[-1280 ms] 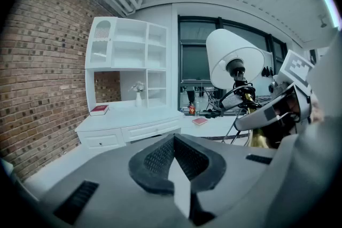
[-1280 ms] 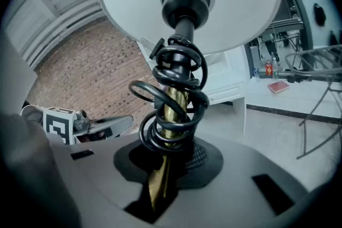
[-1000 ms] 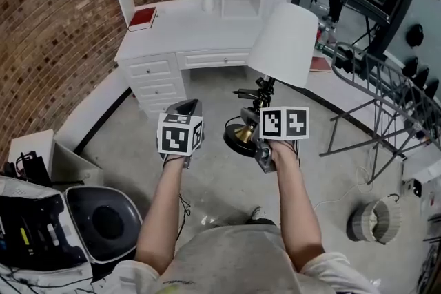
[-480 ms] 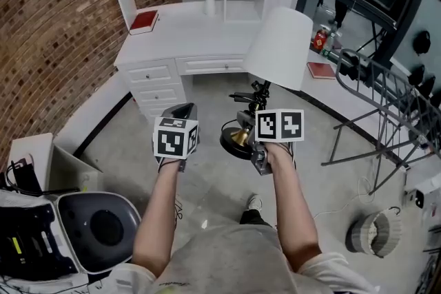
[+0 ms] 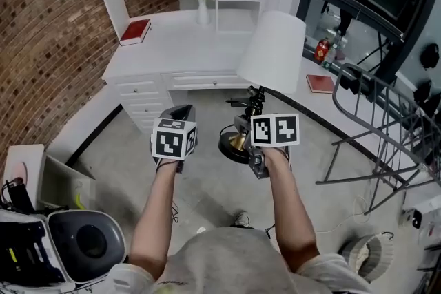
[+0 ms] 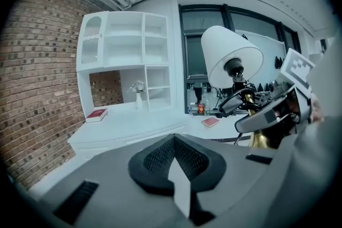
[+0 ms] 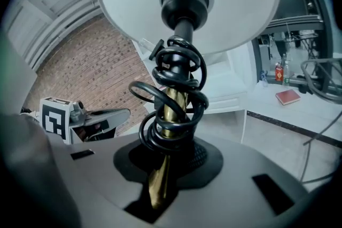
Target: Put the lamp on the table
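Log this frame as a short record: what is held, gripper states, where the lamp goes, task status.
held: lamp, gripped at its brass stem
right gripper: shut on lamp
left gripper: shut, empty
target: white desk, ahead; a red book and a vase are on it
status: lamp in the air over the floor, not yet on desk

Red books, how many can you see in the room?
2. One red book lies at the left end of the white desk, near the brick wall. The other red book lies farther right, just past the lamp. More could be hidden.
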Tool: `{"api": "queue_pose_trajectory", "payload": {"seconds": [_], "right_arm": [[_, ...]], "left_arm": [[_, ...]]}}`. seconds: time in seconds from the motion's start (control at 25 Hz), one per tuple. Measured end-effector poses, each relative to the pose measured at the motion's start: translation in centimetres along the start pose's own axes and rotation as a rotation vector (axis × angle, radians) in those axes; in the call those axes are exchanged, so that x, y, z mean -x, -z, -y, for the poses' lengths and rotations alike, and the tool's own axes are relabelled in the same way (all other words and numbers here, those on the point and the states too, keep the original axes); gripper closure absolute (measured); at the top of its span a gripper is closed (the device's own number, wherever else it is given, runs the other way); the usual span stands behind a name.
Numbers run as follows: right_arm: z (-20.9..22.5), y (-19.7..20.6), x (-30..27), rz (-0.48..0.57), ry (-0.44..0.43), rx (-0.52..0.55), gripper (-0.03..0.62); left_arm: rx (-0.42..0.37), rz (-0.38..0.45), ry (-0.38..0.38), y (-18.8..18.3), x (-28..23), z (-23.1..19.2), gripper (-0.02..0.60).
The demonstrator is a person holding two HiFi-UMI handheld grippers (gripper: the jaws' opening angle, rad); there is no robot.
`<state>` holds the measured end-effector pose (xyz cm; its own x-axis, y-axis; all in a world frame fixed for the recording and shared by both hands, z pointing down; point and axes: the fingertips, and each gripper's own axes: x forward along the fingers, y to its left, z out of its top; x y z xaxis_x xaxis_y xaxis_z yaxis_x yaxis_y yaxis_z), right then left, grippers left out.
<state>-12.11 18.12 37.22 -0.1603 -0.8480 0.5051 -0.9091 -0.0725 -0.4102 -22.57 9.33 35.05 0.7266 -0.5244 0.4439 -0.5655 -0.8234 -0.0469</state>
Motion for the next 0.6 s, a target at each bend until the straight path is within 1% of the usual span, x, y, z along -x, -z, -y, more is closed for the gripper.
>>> {"api": "queue_pose_trajectory", "payload": {"seconds": [0.2, 0.36, 0.6], "right_arm": [[4.8, -2.6, 0.0, -0.012, 0.010, 0.011, 0.514], [7.5, -3.9, 0.1, -0.010, -0.001, 0.009, 0.516], [10.4, -4.9, 0.2, -0.015, -0.007, 0.010, 0.516]], "left_arm": [[-0.017, -0.006, 0.005, -2.7, -4.3, 2.3, 0.588], [-0.017, -0.018, 0.000, -3.4, -6.8, 3.8, 0.588], [-0.033, -0.032, -0.001, -4.4, -9.4, 5.7, 0.588]]}}
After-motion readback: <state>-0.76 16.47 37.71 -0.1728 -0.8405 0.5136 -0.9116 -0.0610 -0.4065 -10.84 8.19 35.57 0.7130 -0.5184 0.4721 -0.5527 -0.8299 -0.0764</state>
